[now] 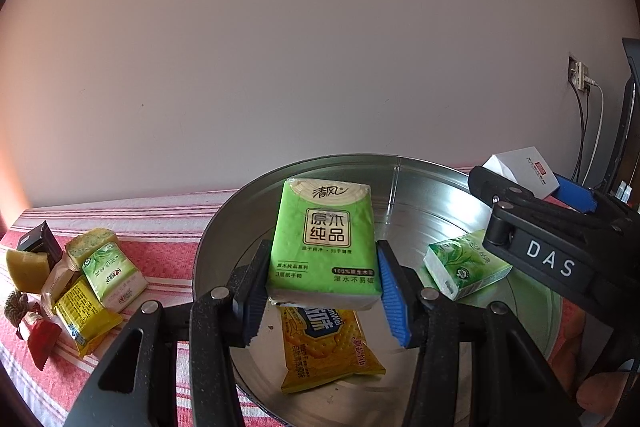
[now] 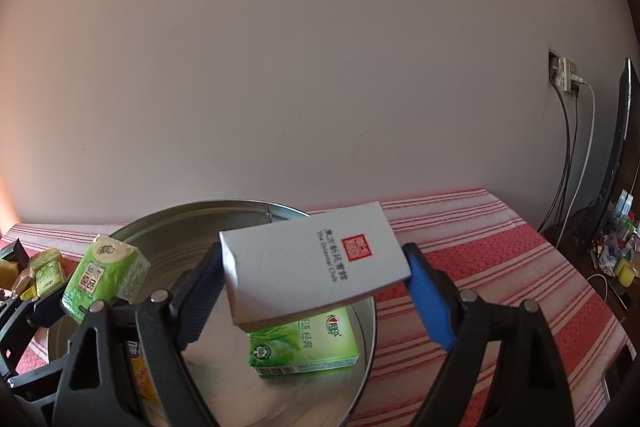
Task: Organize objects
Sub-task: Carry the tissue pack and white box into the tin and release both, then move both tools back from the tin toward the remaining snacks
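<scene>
Left hand-held gripper point(image 1: 322, 293) clamped on a green tissue pack point(image 1: 324, 243), one black pad and one blue pad pressed to the pack's two sides. Pack carried upright, label toward the camera, above the inside of a round metal tray point(image 1: 420, 183). Right hand-held gripper point(image 2: 316, 291) spread wide but closed on a white box point(image 2: 316, 263) with a red square seal, box tilted, gripped across its width, hanging over the same tray's right half.

In the tray: a yellow cracker packet point(image 1: 328, 351) flat on the floor of it, directly below the held green pack; a second green tissue pack point(image 2: 304, 347) lying on its side toward the right, below the white box.

Tray resting on a table under a red-and-white striped cloth point(image 2: 480, 255). To the left of the tray, on the cloth, a cluster of loose items not yet in it: a small green tissue pack point(image 1: 114, 277), a yellow sachet point(image 1: 82, 311), a yellow sponge block point(image 1: 26, 269), a green-topped sponge point(image 1: 90, 241), a dark box point(image 1: 40, 241), a red wrapper point(image 1: 40, 341). All bunched together, several touching.

Behind everything, a plain pale wall with a socket point(image 2: 564, 73) and cables hanging from it at the right.
</scene>
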Demonstrator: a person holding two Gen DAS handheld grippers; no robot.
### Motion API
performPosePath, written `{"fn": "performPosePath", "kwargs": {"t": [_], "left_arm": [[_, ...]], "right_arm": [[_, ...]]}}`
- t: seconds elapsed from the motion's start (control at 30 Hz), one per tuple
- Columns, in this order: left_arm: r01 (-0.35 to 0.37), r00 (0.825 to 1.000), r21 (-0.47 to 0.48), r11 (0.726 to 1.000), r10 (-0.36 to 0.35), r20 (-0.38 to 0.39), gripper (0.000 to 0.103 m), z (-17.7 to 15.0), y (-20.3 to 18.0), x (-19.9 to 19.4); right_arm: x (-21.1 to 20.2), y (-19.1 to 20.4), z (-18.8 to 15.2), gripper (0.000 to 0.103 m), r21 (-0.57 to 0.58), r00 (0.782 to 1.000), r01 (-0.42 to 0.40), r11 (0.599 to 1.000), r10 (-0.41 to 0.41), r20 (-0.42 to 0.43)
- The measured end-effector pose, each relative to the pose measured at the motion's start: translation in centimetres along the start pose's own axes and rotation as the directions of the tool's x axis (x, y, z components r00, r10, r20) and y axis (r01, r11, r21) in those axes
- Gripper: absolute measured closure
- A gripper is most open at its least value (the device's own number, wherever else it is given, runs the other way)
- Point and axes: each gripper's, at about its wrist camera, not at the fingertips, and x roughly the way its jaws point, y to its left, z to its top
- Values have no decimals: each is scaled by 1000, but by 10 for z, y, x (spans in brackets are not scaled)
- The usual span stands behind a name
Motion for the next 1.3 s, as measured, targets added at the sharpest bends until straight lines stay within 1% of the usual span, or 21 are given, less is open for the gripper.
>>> {"fn": "performPosePath", "kwargs": {"t": [0.1,0.13,0.17,0.2,0.23,0.27,0.37,0.43,0.47,0.5,0.67,0.7,0.73,0.77,0.8,0.87,0.93,1.03,1.1,1.2,1.3], "left_arm": [[-26,1000,2,1000,26,7,50,-1,3,0],[-23,1000,11,1000,23,9,43,-2,2,-1],[-20,1000,23,1000,20,11,29,-3,2,-1],[-23,1000,34,999,22,20,22,-4,0,-3],[-26,999,43,999,24,37,13,-5,-1,-7],[-27,998,54,998,24,57,10,-6,-2,-10],[-30,996,70,997,24,85,6,-7,-2,-18],[-32,995,58,998,27,91,5,-9,-1,-23],[-33,996,46,998,29,90,5,-7,13,-14],[-32,996,36,999,29,86,5,-8,0,-25],[-74,993,14,997,73,95,5,-12,-7,-49],[-85,991,14,996,83,101,5,-10,-10,-49],[-95,990,11,995,93,106,5,-10,-3,-38],[-100,989,6,995,99,110,5,-10,-2,-40],[-103,988,0,995,102,113,5,-12,-3,-38],[-110,987,-10,994,111,115,5,-13,-9,-50],[-122,984,-26,992,124,124,5,-14,-3,-55],[-148,979,-35,988,152,137,5,-15,13,-65],[-166,977,-32,986,169,128,5,-11,18,-73],[-168,979,-49,985,172,108,5,-7,23,-77],[-183,976,-53,982,188,109,5,0,28,-80]], "right_arm": [[2,1,-2,14,11,1000,-24,1000,24,-16],[0,1,-2,10,20,1000,-28,999,28,-10],[-3,-1,-2,3,31,999,-33,999,33,0],[-6,-3,-1,0,44,999,-35,998,35,17],[-10,-6,0,0,59,999,-35,998,33,41],[-13,-9,1,0,73,998,-35,997,31,58],[-19,-19,2,0,130,996,-28,991,16,90],[-21,-28,2,0,185,994,-23,982,3,106],[-22,-33,2,0,210,994,-26,977,2,111],[-21,-38,3,0,233,994,-28,972,3,109],[-15,-54,2,0,319,996,-24,947,-5,89],[-16,-55,1,0,331,996,-23,943,-6,86],[-17,-56,0,0,342,996,-20,939,-9,83],[-18,-57,-1,0,352,996,-18,936,-12,85],[-20,-58,-3,0,361,996,-16,932,-17,89],[-23,-59,-5,0,377,995,-18,926,-22,100],[-28,-61,-7,0,382,992,-15,924,-34,119],[-38,-61,-9,0,390,982,38,920,-106,154],[-43,-60,-12,0,406,975,60,912,-140,171],[-48,-54,-15,0,416,967,76,906,-168,190],[-51,-43,-17,0,390,962,91,916,-182,203]]}}
